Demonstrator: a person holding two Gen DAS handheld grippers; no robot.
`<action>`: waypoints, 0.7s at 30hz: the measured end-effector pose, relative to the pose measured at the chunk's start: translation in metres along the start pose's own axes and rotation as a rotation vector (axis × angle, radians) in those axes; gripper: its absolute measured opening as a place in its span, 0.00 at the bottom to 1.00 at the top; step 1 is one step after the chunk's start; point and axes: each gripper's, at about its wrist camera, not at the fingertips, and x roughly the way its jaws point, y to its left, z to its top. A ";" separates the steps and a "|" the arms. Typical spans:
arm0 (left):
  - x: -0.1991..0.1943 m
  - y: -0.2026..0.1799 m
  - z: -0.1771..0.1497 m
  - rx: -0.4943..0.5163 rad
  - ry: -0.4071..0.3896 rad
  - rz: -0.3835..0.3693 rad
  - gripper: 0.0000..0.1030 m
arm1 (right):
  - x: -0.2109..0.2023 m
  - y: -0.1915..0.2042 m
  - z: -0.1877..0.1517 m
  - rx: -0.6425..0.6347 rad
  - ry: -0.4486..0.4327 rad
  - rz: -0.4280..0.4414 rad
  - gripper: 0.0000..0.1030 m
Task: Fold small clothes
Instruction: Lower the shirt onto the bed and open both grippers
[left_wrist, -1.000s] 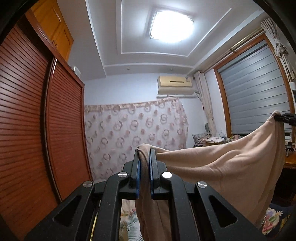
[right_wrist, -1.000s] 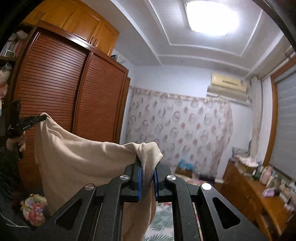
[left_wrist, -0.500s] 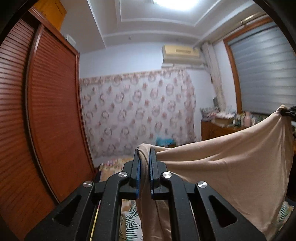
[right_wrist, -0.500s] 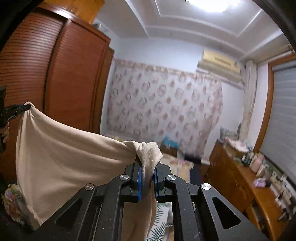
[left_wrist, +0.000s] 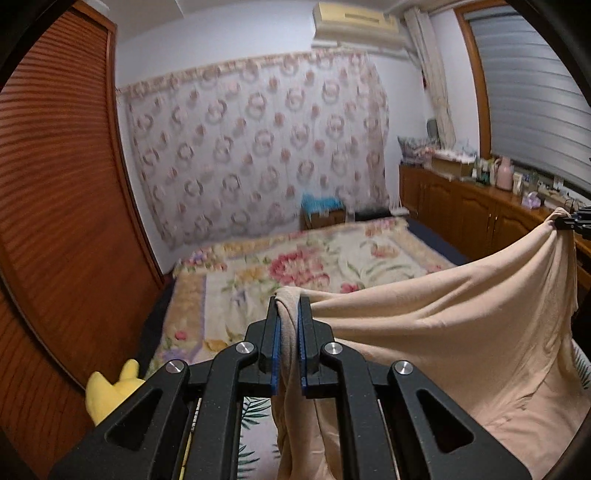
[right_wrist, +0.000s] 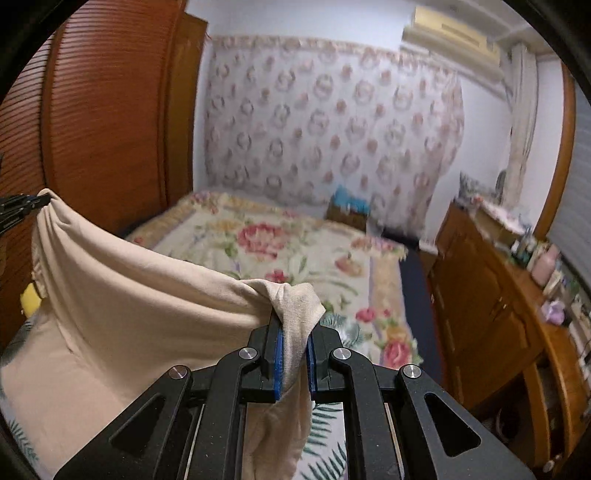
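The beige garment (left_wrist: 461, 332) is held spread above the floral bedspread (left_wrist: 295, 266), the left gripper (left_wrist: 289, 321) clamped on one corner, the right gripper (right_wrist: 293, 332) on the other at 3 o'clock; no fold is made yet.

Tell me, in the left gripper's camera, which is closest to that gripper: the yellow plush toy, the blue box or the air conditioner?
1. Yellow plush toy, low on the left.
2. Blue box, beyond the flowery bed.
3. Air conditioner, high on the far wall.
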 end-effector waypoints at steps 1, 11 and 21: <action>0.007 0.000 -0.001 0.001 0.013 -0.002 0.08 | 0.008 -0.005 0.006 0.006 0.014 0.004 0.10; 0.079 -0.014 -0.017 0.020 0.144 -0.011 0.08 | 0.074 -0.021 0.022 0.044 0.139 0.038 0.10; 0.081 -0.016 -0.028 0.009 0.194 -0.054 0.35 | 0.042 -0.012 0.004 0.108 0.173 0.073 0.35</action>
